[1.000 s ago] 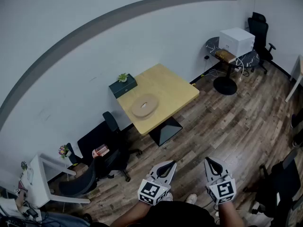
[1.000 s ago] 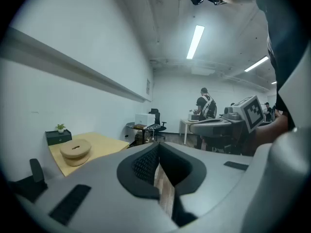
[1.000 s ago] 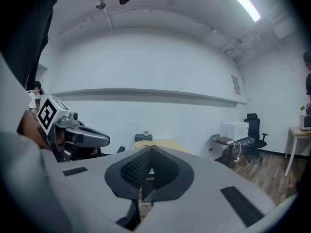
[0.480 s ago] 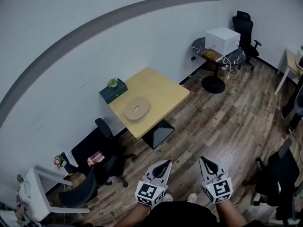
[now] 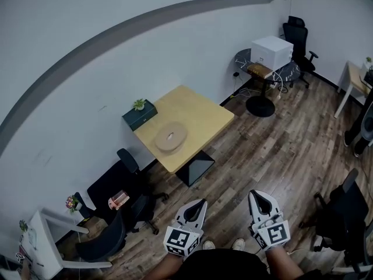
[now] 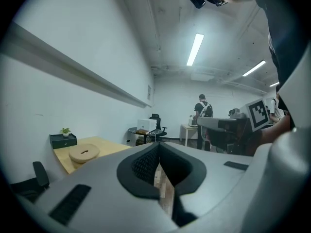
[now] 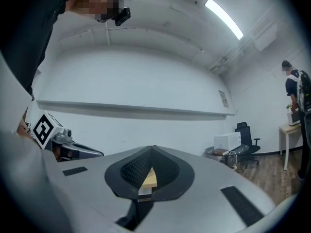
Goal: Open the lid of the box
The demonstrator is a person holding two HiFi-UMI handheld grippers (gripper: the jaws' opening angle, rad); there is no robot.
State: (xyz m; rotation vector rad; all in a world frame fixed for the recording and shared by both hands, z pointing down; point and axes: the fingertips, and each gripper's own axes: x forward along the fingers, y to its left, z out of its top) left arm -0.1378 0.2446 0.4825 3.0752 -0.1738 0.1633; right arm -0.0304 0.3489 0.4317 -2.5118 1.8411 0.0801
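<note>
Tools: the left tool and right tool each have their jaws together with nothing between them. The round wooden box stands on the counter, lid on, well apart from both. Likely fault: jaws that arrive closed would push the lid, not grip it. No writing is legible; only square markers show.

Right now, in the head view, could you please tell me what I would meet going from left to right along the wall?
White desk → dark green box with a plant → round wooden box → white box → black office chair.
</note>
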